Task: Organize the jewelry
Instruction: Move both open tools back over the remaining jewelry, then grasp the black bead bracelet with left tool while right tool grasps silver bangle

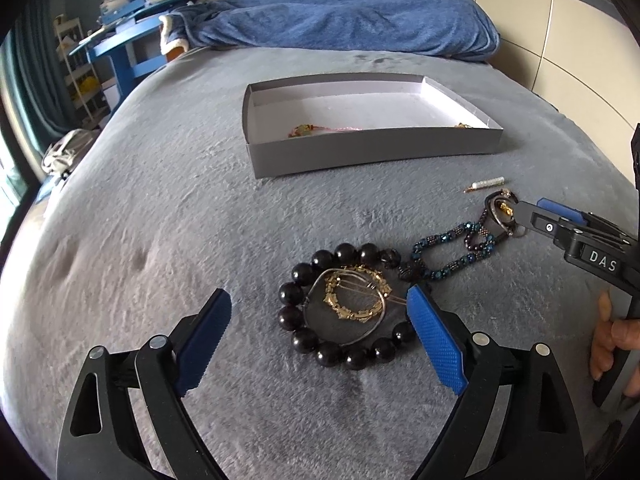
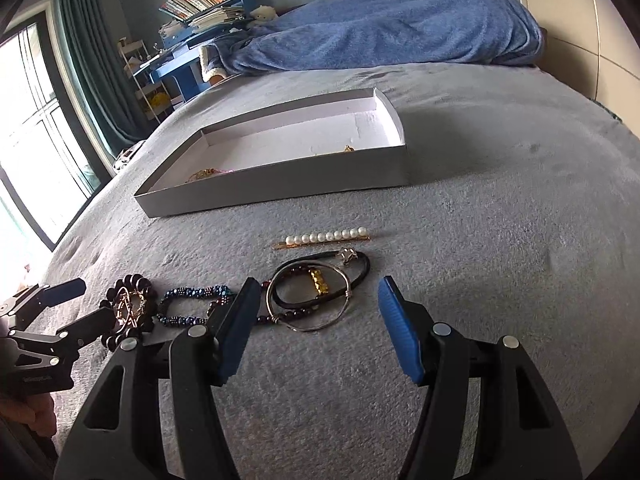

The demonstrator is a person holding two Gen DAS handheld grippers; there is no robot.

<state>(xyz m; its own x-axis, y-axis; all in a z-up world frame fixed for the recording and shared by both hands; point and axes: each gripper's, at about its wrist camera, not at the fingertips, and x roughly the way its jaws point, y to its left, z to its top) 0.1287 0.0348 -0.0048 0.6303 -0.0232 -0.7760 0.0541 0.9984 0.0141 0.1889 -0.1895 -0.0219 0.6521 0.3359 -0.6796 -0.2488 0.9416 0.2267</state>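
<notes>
My left tool (image 1: 320,312) hangs low over the grey bed (image 1: 160,240) with its blue pads spread wide, holding nothing. Between them lies the ring of big black beads (image 1: 304,340), and inside that ring rest a thin silver bangle (image 1: 360,336) and a gold chain piece (image 1: 352,304). Just to the right of the black beads, a dark blue beaded bracelet (image 1: 448,252) lies in a loop on the blanket.

My right tool (image 2: 316,300) is also spread wide and grips nothing. In its own camera it sits just short of a small heap: a black cord bracelet (image 2: 360,276), a silver bangle (image 2: 320,326) and a gold charm (image 2: 320,286) lying together, overlapping. Just beyond the heap lies a pearl hair clip (image 2: 326,237), flat on the bed and apart from the rest.

Farther back stands the open grey box (image 1: 372,152), shallow and white inside. A gold and pink piece (image 1: 308,130) lies near its front left corner, and a bit of gold (image 2: 349,149) shows toward the right side. A rumpled blue blanket (image 1: 340,16) lies at the far end of the bed.
</notes>
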